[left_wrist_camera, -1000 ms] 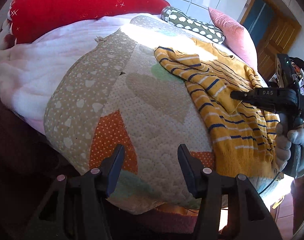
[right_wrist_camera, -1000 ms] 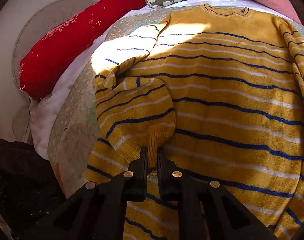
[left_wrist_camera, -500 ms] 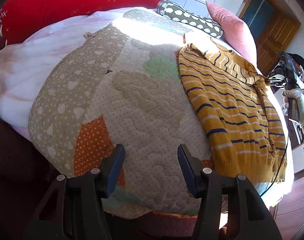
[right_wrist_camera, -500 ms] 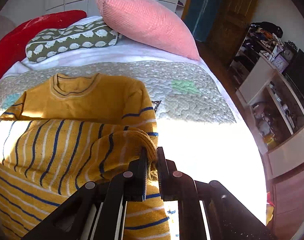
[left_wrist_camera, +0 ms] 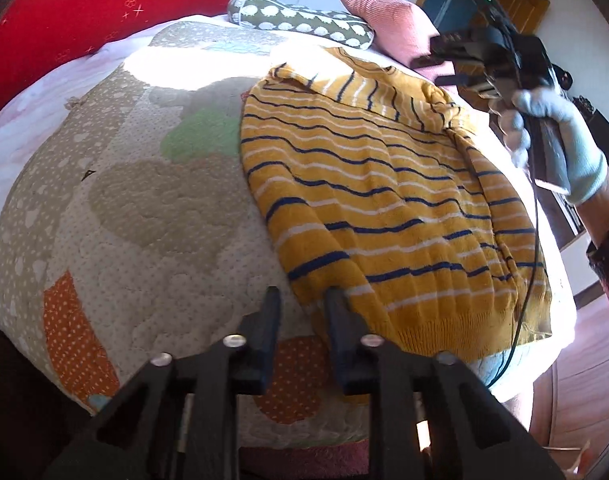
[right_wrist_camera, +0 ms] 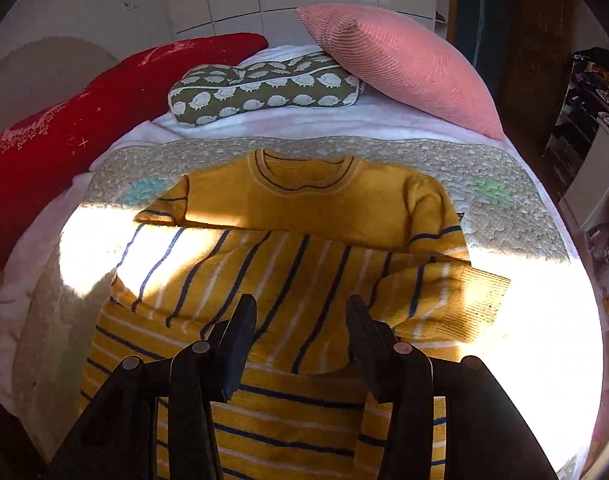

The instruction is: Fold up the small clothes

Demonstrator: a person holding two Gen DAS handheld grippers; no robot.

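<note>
Left wrist view: the left gripper [left_wrist_camera: 300, 300] sits low at the sweater's [left_wrist_camera: 384, 184] near left hem corner, jaws apart, nothing between them. The sweater lies flat on the quilt [left_wrist_camera: 144, 200]. Right wrist view: the right gripper [right_wrist_camera: 300, 312] hovers above the sleeve [right_wrist_camera: 444, 296] folded across the sweater's chest, released and empty.

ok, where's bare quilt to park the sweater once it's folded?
Free: the quilt between the yellow sweater and the red pillow. Crowded: the head end, with the hedgehog cushion and pink pillow.
</note>
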